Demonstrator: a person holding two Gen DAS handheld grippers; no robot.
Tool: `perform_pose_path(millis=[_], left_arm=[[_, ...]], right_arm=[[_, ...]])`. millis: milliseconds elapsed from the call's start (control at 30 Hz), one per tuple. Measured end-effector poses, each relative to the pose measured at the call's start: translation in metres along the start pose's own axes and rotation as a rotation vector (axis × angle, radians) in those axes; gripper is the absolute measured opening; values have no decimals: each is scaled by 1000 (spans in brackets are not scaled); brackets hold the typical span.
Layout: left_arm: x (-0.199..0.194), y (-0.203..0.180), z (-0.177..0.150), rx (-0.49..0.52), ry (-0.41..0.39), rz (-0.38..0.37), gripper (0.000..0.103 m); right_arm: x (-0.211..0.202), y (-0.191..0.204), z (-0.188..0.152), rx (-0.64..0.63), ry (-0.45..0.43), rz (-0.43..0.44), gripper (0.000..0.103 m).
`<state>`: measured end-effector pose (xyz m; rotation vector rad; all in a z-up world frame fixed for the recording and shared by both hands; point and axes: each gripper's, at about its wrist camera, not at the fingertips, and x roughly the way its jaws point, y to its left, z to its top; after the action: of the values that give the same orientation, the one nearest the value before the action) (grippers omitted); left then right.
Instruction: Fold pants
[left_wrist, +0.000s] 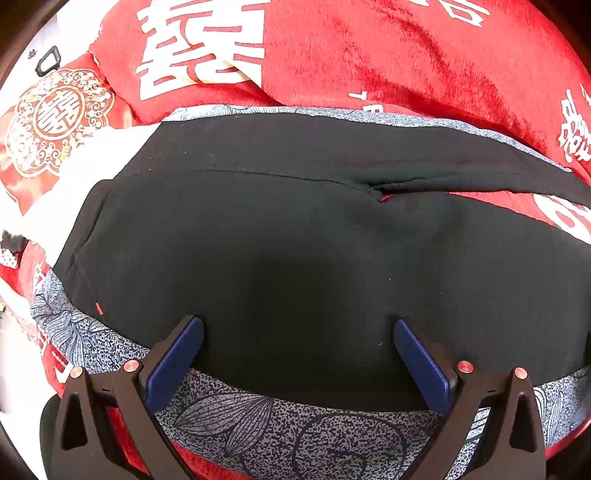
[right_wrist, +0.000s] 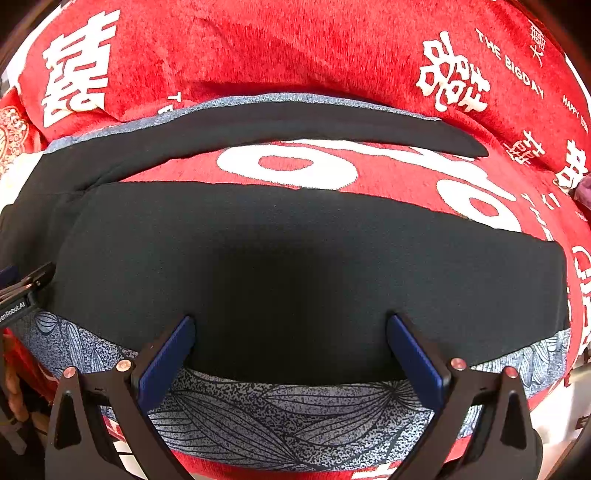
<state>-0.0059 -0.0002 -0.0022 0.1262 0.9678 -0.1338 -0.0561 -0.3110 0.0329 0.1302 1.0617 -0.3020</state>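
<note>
Black matte pants (left_wrist: 295, 258) lying flat across mid-frame in both views, smooth knit, blue-grey speckled leaf-print trim (left_wrist: 288, 435) along the lower edge. Plush red blanket (left_wrist: 406, 55) with white characters sitting underneath, filling the upper frame. Left gripper (left_wrist: 298, 325) hovering wide open, blue ribbed pads over the cloth. Right gripper (right_wrist: 290, 321) likewise gaping, gripping nothing.

Pants (left_wrist: 295, 258) cut off at right edge; in right wrist view, left gripper (right_wrist: 22, 291) mostly out of frame
</note>
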Motion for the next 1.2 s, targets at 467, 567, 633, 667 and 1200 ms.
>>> perform_pose_path(millis=[467,567,633,667,1200], left_arm=[[-7,0,6,71,41,23,103],[-23,8,21,77,-14,4,103],[-31,17,39,57,-19,-38,103],[-33,23,53,46,-26,-59,103],[52,78,151,-42,69,10,103]], right_arm=[[-29,31,15,-107,-45,80,103],[-32,52,28,-209,-55,70,103],[-35,63,46,-248,-54,123,103],[-36,67,58,-264,-57,155,103],[64,147,217,-476,94,418,103]])
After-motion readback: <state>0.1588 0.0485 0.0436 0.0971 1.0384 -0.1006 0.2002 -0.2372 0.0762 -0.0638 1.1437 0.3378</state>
